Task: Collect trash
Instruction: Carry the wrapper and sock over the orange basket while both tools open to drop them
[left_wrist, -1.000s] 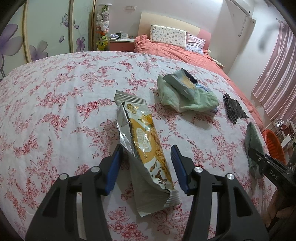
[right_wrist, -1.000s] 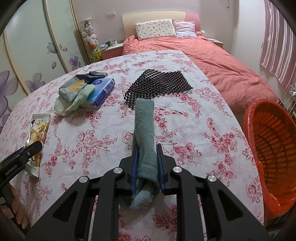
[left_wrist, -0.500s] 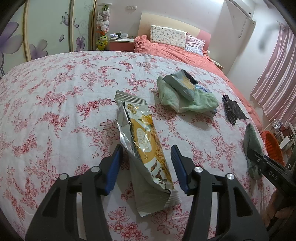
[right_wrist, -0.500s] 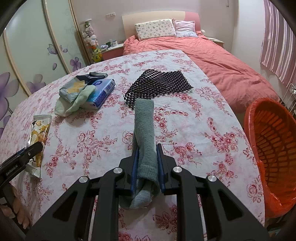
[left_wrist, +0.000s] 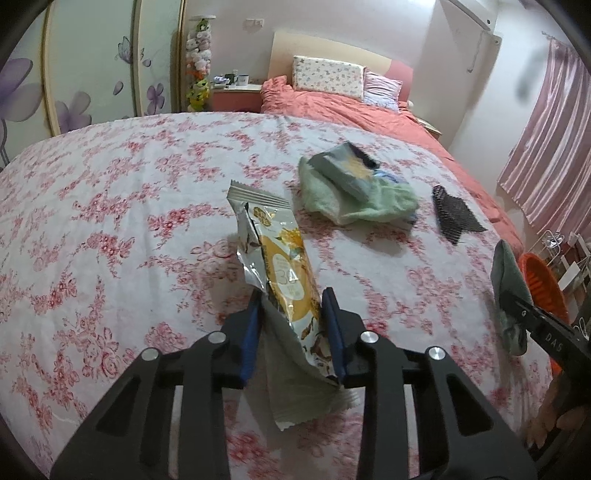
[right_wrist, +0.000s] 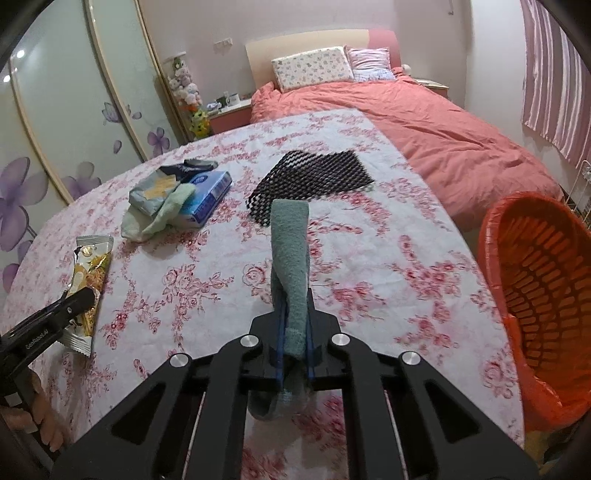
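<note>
Wardrobe doors (right_wrist: 55, 122): far left, pale panels with purple flower prints.
Bench (right_wrist: 207, 280): covered by a white cloth with red roses; it carries all the loose things.
Left hand-held gripper (left_wrist: 293, 314): its jaws have just been closing, and the blue pads now press both sides of the snack wrapper; in the right wrist view it shows as a black arm at the left edge, lying over the wrapper's lower end.
Snack wrapper (left_wrist: 284, 266): silver and yellow, long, crumpled between the pads, its sealed top end pointing away up the bench, its lower end trailing out behind the pads.
Pile (right_wrist: 173, 199): beyond the wrapper, a pale green cloth with a greenish packet on top and a blue tissue pack just beside it, touching.
Black mesh mat (right_wrist: 310, 181): to the right of the pile, flat on the bench.
Right hand-held gripper (right_wrist: 295, 314): jaws just finished closing, clamped tight on the grey-green towel.
Grey-green towel (right_wrist: 290, 243): a rolled strip that sticks out forward from the pads, its tip in front of the mat's edge.
Orange basket (right_wrist: 535, 280): just off the bench's right edge, lined with an orange bag.
Bed (right_wrist: 424, 125): behind the bench, with a coral quilt and two pillows.
</note>
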